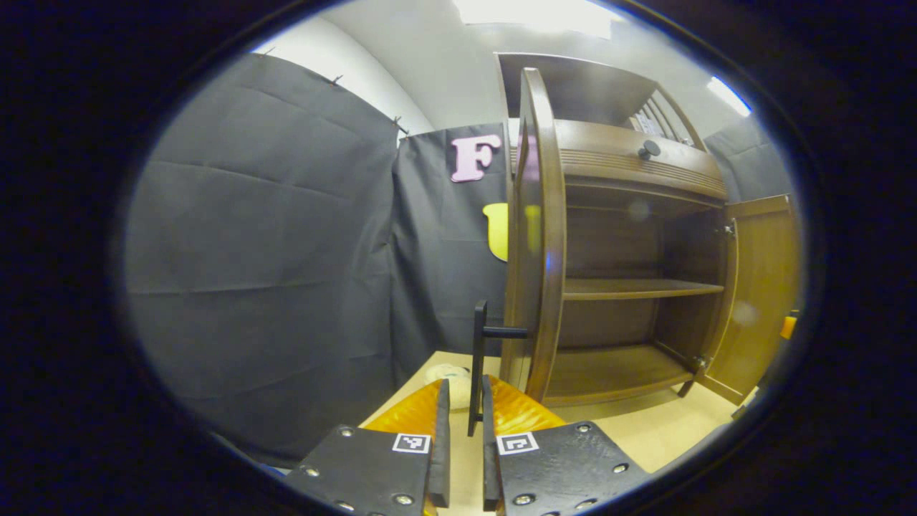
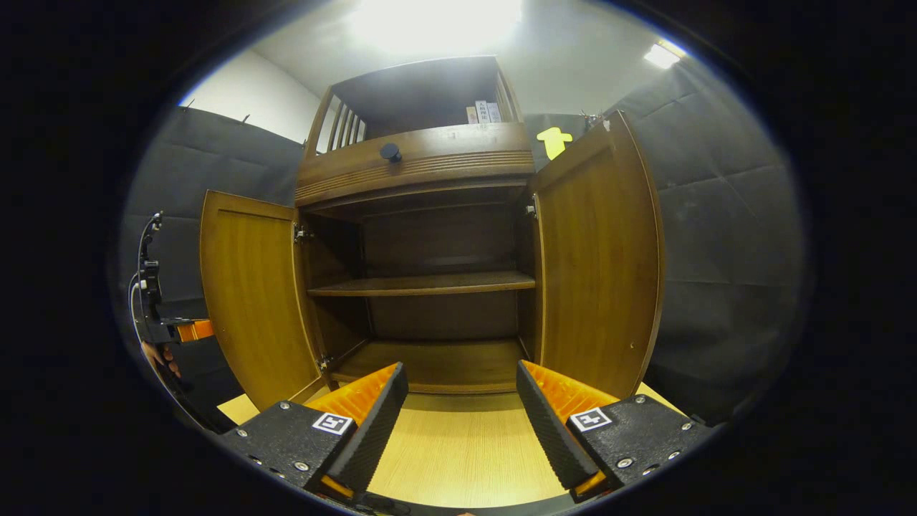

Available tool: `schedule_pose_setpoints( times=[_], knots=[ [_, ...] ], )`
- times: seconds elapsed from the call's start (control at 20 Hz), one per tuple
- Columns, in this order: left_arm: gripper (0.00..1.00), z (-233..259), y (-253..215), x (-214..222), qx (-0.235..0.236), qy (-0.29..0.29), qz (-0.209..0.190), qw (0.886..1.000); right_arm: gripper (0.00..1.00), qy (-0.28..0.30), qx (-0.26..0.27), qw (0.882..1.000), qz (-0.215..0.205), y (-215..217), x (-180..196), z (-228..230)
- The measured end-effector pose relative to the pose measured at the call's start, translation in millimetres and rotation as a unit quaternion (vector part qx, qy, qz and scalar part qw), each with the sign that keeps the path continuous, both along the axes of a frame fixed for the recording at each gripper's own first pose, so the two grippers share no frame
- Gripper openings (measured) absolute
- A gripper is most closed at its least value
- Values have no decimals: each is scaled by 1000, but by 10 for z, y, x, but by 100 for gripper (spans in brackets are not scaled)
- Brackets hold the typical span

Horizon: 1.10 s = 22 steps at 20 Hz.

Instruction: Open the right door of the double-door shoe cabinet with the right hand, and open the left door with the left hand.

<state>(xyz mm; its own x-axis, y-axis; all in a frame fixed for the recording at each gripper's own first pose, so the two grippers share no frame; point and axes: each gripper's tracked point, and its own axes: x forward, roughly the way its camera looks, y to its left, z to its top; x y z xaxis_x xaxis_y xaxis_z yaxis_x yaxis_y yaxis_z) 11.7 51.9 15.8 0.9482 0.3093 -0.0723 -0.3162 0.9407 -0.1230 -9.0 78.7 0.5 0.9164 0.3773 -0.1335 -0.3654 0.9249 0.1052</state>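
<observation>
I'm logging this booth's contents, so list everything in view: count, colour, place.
Shoe cabinet: one, brown wood, standing on the table.
Left door: one, brown, swung open.
Right door: one, brown, swung open.
Door handle: one, black bar, on the left door's outer face.
Shelf: one, brown, bare, mid-height inside.
Knob: one, black, on the panel above the doors.
Table: one, light wood, under the cabinet.
Cloth wall: black, around the booth.
Left gripper: orange and black, shut on the door handle.
Right gripper: orange and black, open, facing the cabinet.
</observation>
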Motion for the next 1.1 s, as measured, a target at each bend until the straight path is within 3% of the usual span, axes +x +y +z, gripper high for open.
schedule_pose_setpoints(
  times=[0.2,0.25,0.3,0.4,0.5,0.55,0.6,0.85,1.05,1.1],
  knots=[
    [24,158,165,-321,19,-3,36,999,94,-14,8,1000,-8,-193,-53,140],
    [13,200,151,-376,16,-8,36,999,94,-14,4,1000,-10,-266,-78,139],
    [24,237,140,-446,13,-10,39,999,94,-11,1,1000,-11,-337,-99,136],
    [24,322,72,-593,10,-14,40,999,94,-6,0,1000,-18,-504,-171,160],
    [24,434,-83,-695,10,-23,28,999,94,-7,6,999,-30,-679,-245,206],
    [14,469,-190,-749,11,-25,21,999,94,-9,9,999,-36,-746,-289,222],
    [24,500,-348,-815,13,-26,13,999,94,-9,12,999,-40,-797,-320,240],
    [20,691,-919,-1078,24,-38,-27,999,91,1,16,998,-57,-1057,-493,186],
    [13,697,-1281,-1226,22,-39,-55,997,94,1,18,997,-73,-1226,-636,166],
    [19,673,-1333,-1232,19,-36,-59,997,94,0,18,997,-76,-1261,-667,164]
  ],
)
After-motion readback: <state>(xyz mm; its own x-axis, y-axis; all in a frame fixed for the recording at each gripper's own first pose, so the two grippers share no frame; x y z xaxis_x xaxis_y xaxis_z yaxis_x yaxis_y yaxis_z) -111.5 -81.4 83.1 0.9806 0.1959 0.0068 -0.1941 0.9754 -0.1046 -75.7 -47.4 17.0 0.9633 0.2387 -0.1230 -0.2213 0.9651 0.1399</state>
